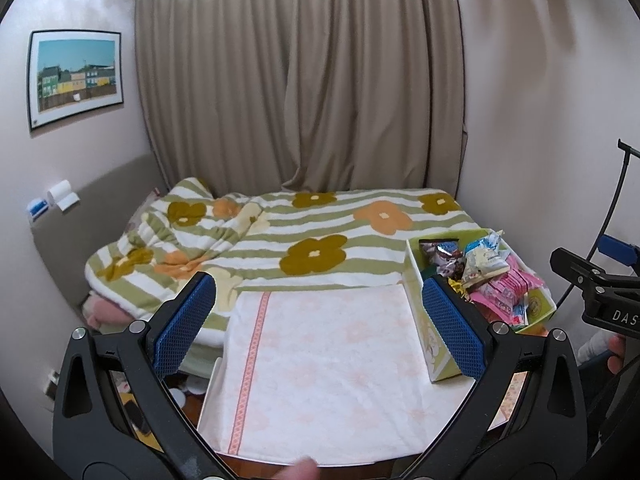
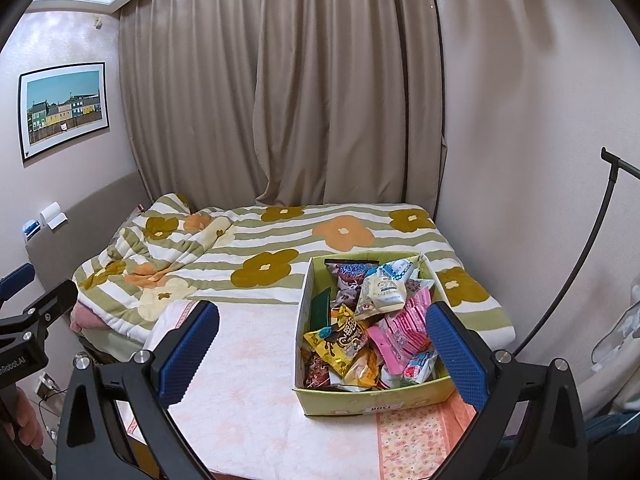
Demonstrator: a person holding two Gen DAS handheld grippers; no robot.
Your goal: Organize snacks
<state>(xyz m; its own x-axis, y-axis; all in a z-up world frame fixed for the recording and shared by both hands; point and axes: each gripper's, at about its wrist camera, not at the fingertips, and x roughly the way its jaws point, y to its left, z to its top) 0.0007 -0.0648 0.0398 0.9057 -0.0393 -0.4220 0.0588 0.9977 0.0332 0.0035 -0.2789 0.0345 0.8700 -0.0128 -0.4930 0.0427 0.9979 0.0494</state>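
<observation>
A light green cardboard box [image 2: 362,402] full of several snack packets stands on a white cloth-covered table [image 2: 248,392], at its right side. Inside lie pink packets [image 2: 400,330], a yellow packet [image 2: 344,338] and a white pouch [image 2: 384,290]. My right gripper [image 2: 320,354] hovers open above the table just before the box, its right finger beside the box's right wall. In the left wrist view the same box [image 1: 432,354] sits at the right, and my left gripper [image 1: 320,328] stands open over the bare cloth [image 1: 320,352], nothing between its blue pads.
A bed with a green-striped flower blanket [image 2: 304,240] lies just behind the table. Beige curtains [image 2: 280,100] hang at the back. A black stand [image 2: 580,280] leans by the right wall. A framed picture [image 1: 74,78] hangs at the left. Clutter lies on the floor left of the table.
</observation>
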